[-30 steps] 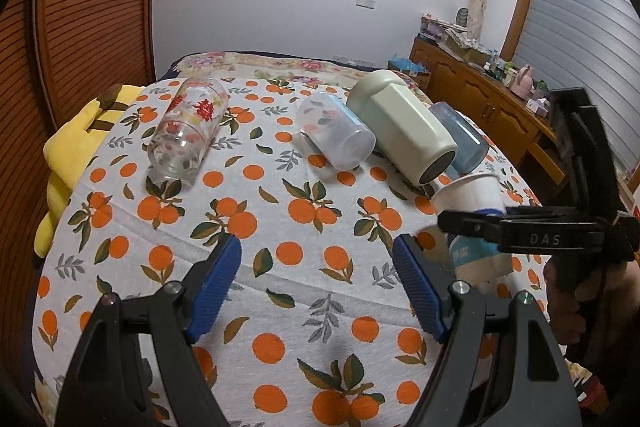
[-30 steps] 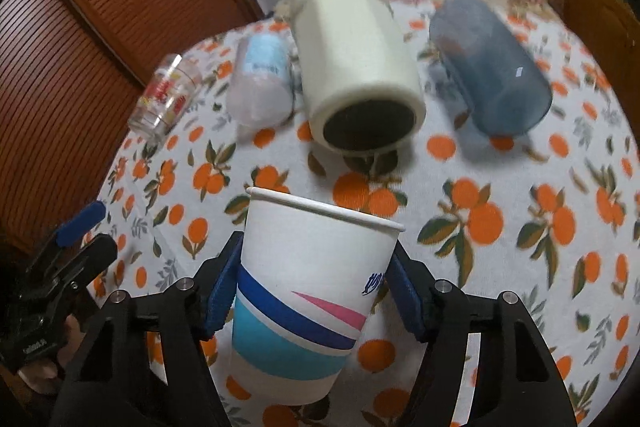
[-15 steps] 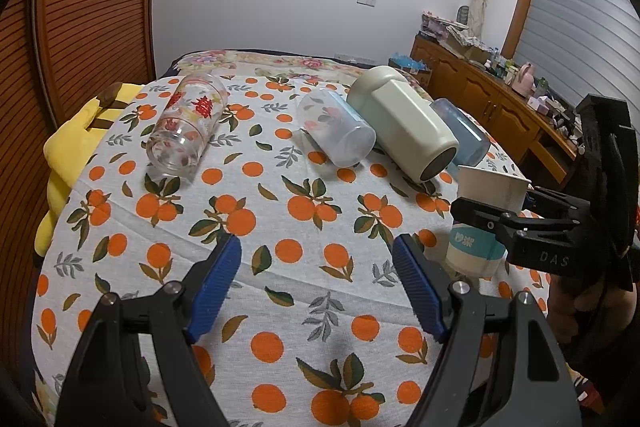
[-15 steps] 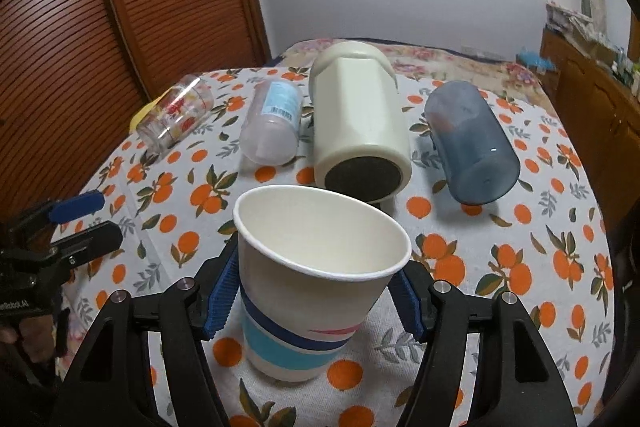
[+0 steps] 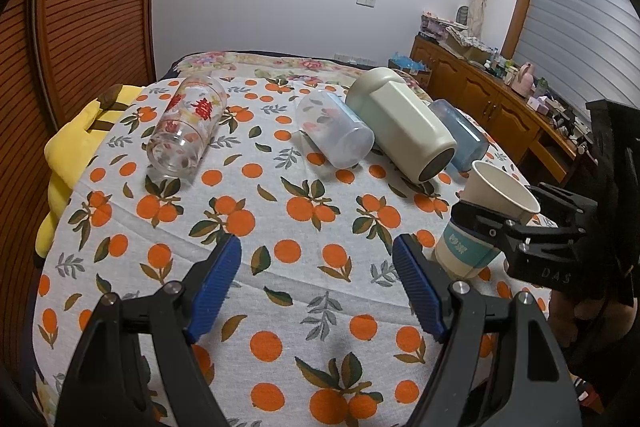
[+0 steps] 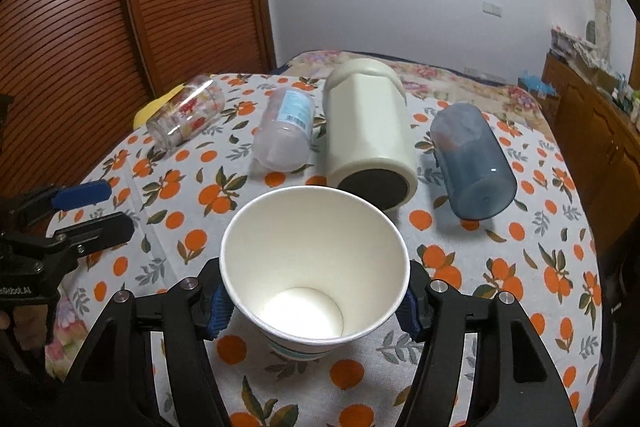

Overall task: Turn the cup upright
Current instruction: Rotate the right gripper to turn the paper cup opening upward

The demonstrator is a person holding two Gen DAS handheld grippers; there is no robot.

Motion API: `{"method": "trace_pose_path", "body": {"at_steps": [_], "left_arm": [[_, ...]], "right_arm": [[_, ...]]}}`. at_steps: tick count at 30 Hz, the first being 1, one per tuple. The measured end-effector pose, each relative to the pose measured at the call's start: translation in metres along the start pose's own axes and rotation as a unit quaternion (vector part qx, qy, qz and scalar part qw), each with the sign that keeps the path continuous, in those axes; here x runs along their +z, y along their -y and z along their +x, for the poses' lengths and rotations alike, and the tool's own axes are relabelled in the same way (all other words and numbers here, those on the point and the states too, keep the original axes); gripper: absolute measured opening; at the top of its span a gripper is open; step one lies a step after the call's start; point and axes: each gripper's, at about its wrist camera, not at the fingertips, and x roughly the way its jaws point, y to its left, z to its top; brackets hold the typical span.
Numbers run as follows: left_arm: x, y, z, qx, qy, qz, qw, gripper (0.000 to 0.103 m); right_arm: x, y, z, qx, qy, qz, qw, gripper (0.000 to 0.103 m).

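The paper cup [image 6: 316, 267] is held between the blue pads of the right tool [image 6: 316, 307], gripped low on its wall, with the mouth turned up and toward the camera so that the white bottom can be looked into. In the left wrist view the same cup [image 5: 486, 223] is seen mouth-up but leaned, the rim tipped toward the right tool's body [image 5: 560, 247] and the base just above or barely on the orange-printed cloth [image 5: 280, 267]; contact cannot be told. The relation that matters is judged to be this lean: the cup's long axis is near vertical but not square to the surface, so a small further rotation and a short lowering seem to be called for before release. The left tool [image 5: 316, 283] is held wide and empty, its pads apart over bare cloth, with the cup just beside its right pad; the right tool is plainly the one in charge. Farther off, four other vessels are lying on their sides: a printed glass [image 6: 186, 117] at the left, a clear plastic cup [image 6: 286, 131], a cream mug [image 6: 368, 135] with its dark base facing forward, and a blue tumbler [image 6: 472, 163] at the right. The cream mug is nearest to the cup's far rim but apart from it. Beyond these, a floral bedspread [image 6: 432, 71] is seen.
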Motion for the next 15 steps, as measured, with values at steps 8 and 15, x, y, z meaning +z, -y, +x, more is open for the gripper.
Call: {"method": "trace_pose_path", "body": {"at_steps": [8,15], "left_arm": [[0.0017,0.0003,-0.0038,0.003,0.006,0.002,1.0,0.078],[0.0032,0.0041,-0.0085,0.01,0.016,0.012,0.9998,0.078]], "right_arm": [[-0.0049,-0.009,-0.0005,0.008,-0.006,-0.007,1.0,0.067],[-0.0076,-0.005,-0.0031,0.025,-0.008,0.013,1.0,0.076]]}}
